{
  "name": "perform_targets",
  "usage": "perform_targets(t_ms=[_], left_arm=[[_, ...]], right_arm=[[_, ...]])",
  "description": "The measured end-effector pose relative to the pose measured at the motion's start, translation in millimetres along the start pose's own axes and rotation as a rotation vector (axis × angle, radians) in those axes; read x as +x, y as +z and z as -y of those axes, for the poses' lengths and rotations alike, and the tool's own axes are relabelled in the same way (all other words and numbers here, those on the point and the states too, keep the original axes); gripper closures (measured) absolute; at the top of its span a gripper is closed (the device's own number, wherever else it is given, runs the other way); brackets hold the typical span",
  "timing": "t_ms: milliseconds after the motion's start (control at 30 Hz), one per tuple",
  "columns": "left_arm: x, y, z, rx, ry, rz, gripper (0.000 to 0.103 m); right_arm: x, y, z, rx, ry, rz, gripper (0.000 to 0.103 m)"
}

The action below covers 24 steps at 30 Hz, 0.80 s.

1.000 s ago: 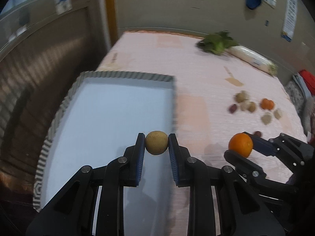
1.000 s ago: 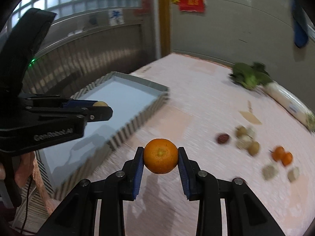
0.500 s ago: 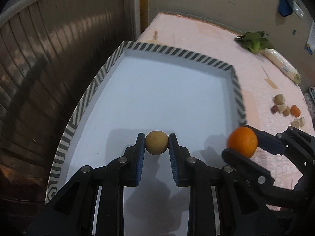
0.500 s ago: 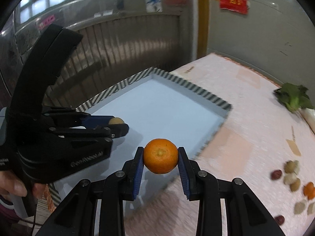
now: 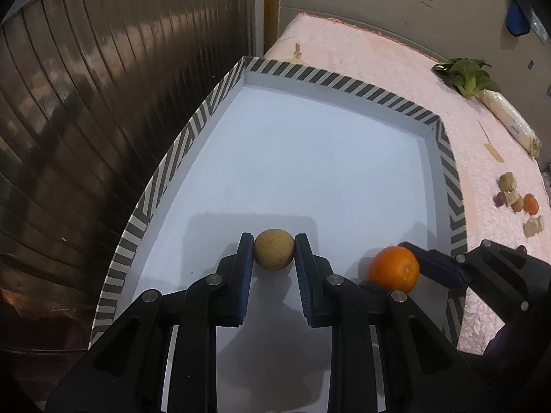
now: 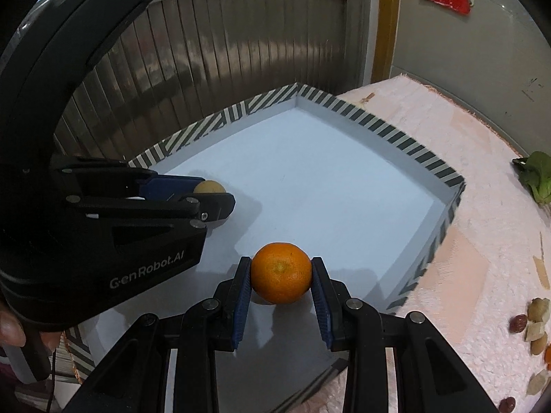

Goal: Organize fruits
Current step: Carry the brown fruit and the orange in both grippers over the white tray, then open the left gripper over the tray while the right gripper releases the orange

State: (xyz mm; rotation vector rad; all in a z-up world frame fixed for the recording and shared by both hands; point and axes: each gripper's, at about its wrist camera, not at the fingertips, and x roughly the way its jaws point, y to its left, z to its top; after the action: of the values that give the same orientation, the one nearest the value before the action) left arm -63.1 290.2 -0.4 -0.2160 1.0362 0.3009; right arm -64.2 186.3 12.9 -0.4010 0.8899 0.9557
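Left gripper [image 5: 274, 249] clamped on a small tan-brown round fruit [image 5: 274, 249], right gripper [image 6: 281, 273] clamped on an orange [image 6: 281, 273]. Both held over the white floor of the striped-rim tray [image 5: 330, 82], orange nearer its right wall. Loose fruit pieces [image 5: 516, 199] sit on the pink tablecloth [image 5: 378, 55], well apart from the tray

Now over the white tray [image 5: 347, 172] rather than the pink cloth [image 5: 378, 65]: right gripper [image 6: 280, 277] with orange [image 6: 280, 273]; left gripper [image 5: 273, 251] with brown fruit [image 5: 273, 249], deeper inside.
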Motion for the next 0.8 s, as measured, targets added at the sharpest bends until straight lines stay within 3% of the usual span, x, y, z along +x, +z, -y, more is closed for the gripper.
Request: perform_targets(t_ms=[167,267,367,433,467,633,800], left_arm=[[5,0,-3,-0.024,-0.022,-0.025,0.080],[3,1,-2,-0.030,-0.010,-0.023,0.074],[-2,2,-4,-0.051,-0.022,-0.006,0.056],[-9,2,-6,-0.071,-0.046,0.014,0.037],[-13,2,-6,-0.080,-0.054,0.028,0.035],[-34,2,8,-0.052,-0.039,0.083,0.034],[-48,1,42,0.003,-0.049,0.124,0.034]], right_arm=[[1,-4,0,0.009,0.022,-0.010,0.070],[-3,-5,1,0.026,0.055,-0.006,0.069],[-10,-6,4,0.055,0.071,0.019,0.069],[-19,-7,6,0.067,0.070,0.042,0.068],[-22,-6,7,0.074,0.070,0.050,0.067],[-54,-13,20,0.127,0.076,0.125,0.062],[-83,-30,41,0.164,0.010,0.161,0.061]])
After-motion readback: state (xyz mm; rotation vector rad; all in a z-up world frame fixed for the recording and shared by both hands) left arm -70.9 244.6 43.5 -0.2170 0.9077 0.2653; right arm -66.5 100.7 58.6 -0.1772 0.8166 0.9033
